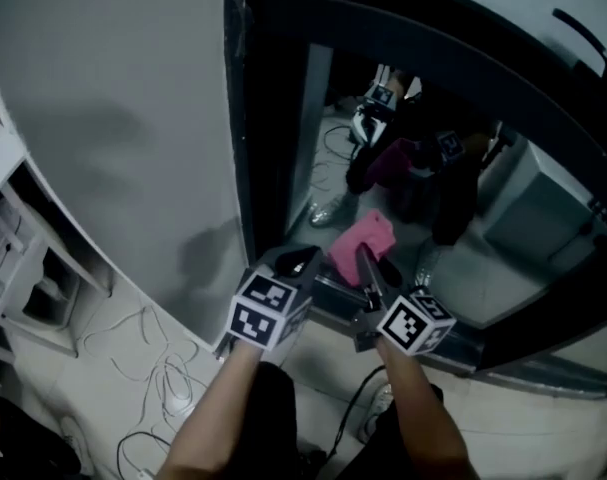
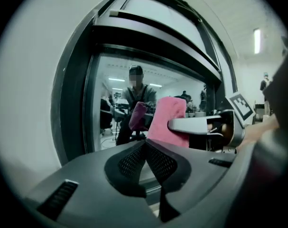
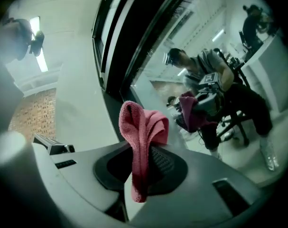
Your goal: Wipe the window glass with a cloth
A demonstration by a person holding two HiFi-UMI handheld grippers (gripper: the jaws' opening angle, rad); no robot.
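Right gripper [image 1: 371, 268] was clamped tight on pink cloth [image 1: 361, 244], folds bunched above jaws. Left gripper [image 1: 297, 260] was pinched together, empty, just beside. Cloth sat low on window glass [image 1: 453, 208], near corner of dark frame [image 1: 245, 118]; contact unclear. Best approach seemed: press folds flat, sweep in overlapping strokes, keep jaws off pane. Left gripper crowded leftward path; cables [image 1: 163, 378] lay on floor below.

Cloth [image 3: 143, 127]: pink terry, folded into a bunch, upright, pinched between the jaws of the right gripper [image 3: 144, 152], with one end hanging below them. It sits near the lower part of the window glass [image 1: 508, 268]; contact cannot be confirmed. The glass is dark-framed, reflective and mirrors the cloth.
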